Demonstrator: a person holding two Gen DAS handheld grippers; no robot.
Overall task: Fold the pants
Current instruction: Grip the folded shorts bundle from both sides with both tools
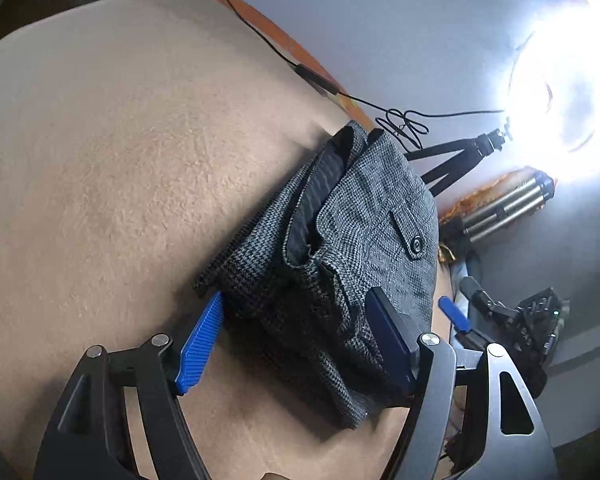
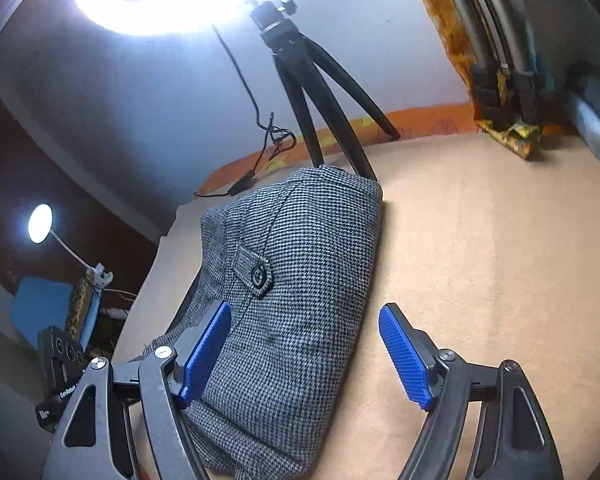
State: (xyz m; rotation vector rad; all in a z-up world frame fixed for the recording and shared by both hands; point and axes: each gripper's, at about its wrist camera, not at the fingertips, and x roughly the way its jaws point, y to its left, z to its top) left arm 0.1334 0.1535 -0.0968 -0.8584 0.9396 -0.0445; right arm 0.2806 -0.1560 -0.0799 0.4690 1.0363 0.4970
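Note:
Grey houndstooth pants (image 1: 364,208) lie folded into a thick bundle on a beige blanket (image 1: 120,160), a buttoned pocket flap (image 1: 414,240) facing up. My left gripper (image 1: 296,296) straddles the bundle's near end, its blue pads (image 1: 202,344) at either side of the cloth without squeezing it; it is open. In the right wrist view the pants (image 2: 300,264) lie ahead with the flap (image 2: 256,272) on top. My right gripper (image 2: 305,307) is open: one finger rests over the cloth, the other hangs over bare blanket (image 2: 480,260) to the right of the bundle's edge.
A black tripod (image 2: 312,92) stands just behind the pants under a bright ring light (image 2: 148,0). Its black cable (image 1: 284,60) runs along the blanket's far edge. A folded silver tripod (image 1: 512,200) lies to the side. A desk lamp (image 2: 40,224) glows beyond the bed.

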